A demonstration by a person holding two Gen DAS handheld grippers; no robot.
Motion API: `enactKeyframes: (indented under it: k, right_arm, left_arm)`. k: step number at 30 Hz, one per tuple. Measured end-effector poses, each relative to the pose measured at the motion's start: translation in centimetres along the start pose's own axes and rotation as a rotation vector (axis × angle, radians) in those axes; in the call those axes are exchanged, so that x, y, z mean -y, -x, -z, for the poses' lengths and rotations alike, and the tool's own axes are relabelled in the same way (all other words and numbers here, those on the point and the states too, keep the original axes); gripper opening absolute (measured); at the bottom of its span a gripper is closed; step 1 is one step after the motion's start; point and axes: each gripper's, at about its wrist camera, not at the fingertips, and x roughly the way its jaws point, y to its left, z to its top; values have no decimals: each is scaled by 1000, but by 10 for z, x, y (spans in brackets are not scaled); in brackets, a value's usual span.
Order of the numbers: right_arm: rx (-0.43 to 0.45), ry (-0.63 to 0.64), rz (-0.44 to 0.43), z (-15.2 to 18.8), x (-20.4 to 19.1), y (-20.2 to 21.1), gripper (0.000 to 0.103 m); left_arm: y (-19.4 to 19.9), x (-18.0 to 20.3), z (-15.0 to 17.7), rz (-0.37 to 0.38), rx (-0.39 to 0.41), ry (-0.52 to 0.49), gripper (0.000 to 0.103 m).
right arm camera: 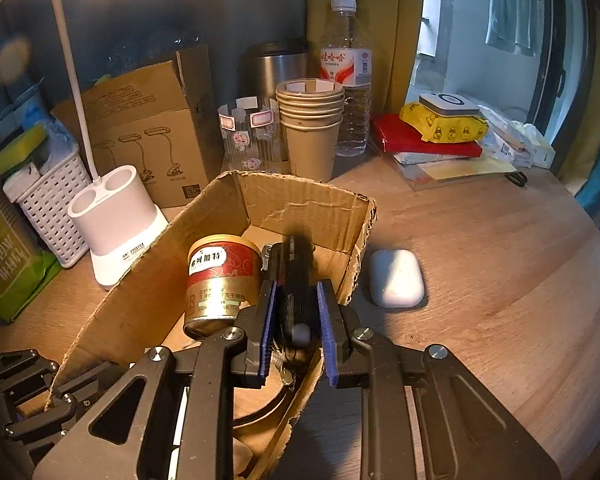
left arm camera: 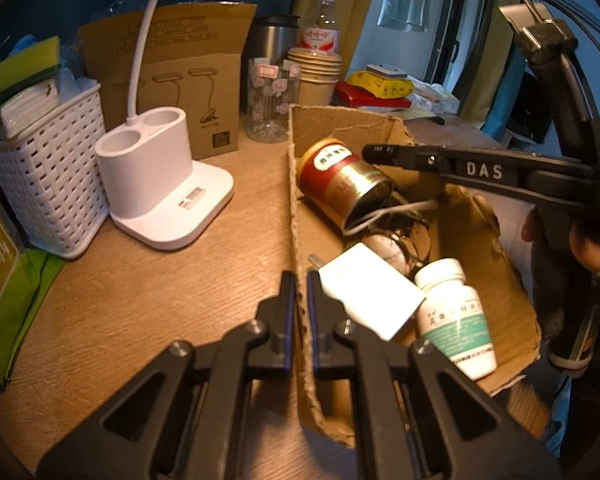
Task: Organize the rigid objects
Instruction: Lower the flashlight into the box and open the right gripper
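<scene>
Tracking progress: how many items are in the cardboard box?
4 visible: red can at the back, shiny metal piece mid-box, white adapter and pill bottle at the near end; others may be hidden.

The left gripper [left arm camera: 299,280] pinches the near wall of the cardboard box [left arm camera: 294,200]. Inside lie a red and gold tin [left arm camera: 340,180] on its side, a white charger [left arm camera: 370,296] and a white pill bottle [left arm camera: 456,316]. The right gripper [left arm camera: 374,153] hangs over the box, holding a black object.

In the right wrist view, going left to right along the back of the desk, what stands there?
White basket → lamp base → lamp carton → clear glass → paper cup stack → water bottle → yellow pack.
</scene>
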Motion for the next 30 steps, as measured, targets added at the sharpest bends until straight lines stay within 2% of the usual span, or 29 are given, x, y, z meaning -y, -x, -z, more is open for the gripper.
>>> enactKeyframes:
  k: [12, 17, 22, 24, 27, 29, 30]
  right_arm:
    - [11, -9, -14, -1, 2, 8, 25]
    - [47, -35, -1, -5, 11, 22, 38]
    - [71, -69, 25, -9, 29, 33, 41]
    - [83, -89, 40, -10, 39, 37, 47]
    - [91, -110, 60, -11, 51, 41, 49]
    - [96, -121, 71, -11, 57, 41, 57]
    - [96, -126, 73, -11, 60, 41, 57]
  left_arm:
    - [0, 1, 0, 2, 0, 2, 6]
    - [0, 0, 0, 1, 0, 1, 6]
    - [0, 2, 1, 3, 0, 2, 6]
    - [1, 2, 1, 3, 0, 2, 6]
    - [1, 1, 1, 2, 0, 3, 6]
    - [1, 1, 1, 3, 0, 3, 6]
    - [1, 1, 1, 3, 0, 3, 6]
